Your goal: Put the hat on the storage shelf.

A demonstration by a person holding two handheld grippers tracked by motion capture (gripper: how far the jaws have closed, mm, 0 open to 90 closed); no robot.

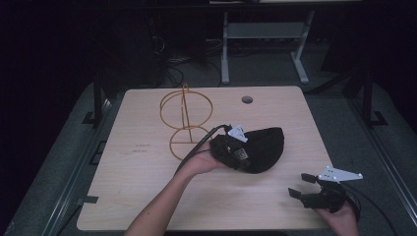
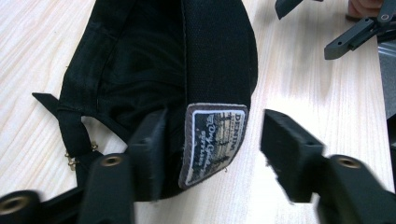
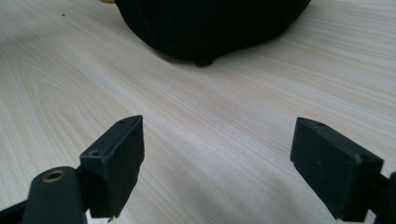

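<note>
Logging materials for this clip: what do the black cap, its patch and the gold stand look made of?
Black cap: matte woven cloth, with visible weave and stitched seams. Patch: likely woven or printed fabric; it reads "DENIM". Gold stand: thin bent wire, probably gold-coated metal with a slight sheen.

The high view looks forward and down from above the person's edge of the table (image 1: 147,206), far enough back to take in the whole top and the dark floor beyond. The left gripper view sits very close, looking along its jaws at the inside of a black cap (image 2: 154,60) lying on the wood. The right gripper view looks low across the table from near its front edge, sharing that same cap (image 3: 210,23) farther off.
</note>
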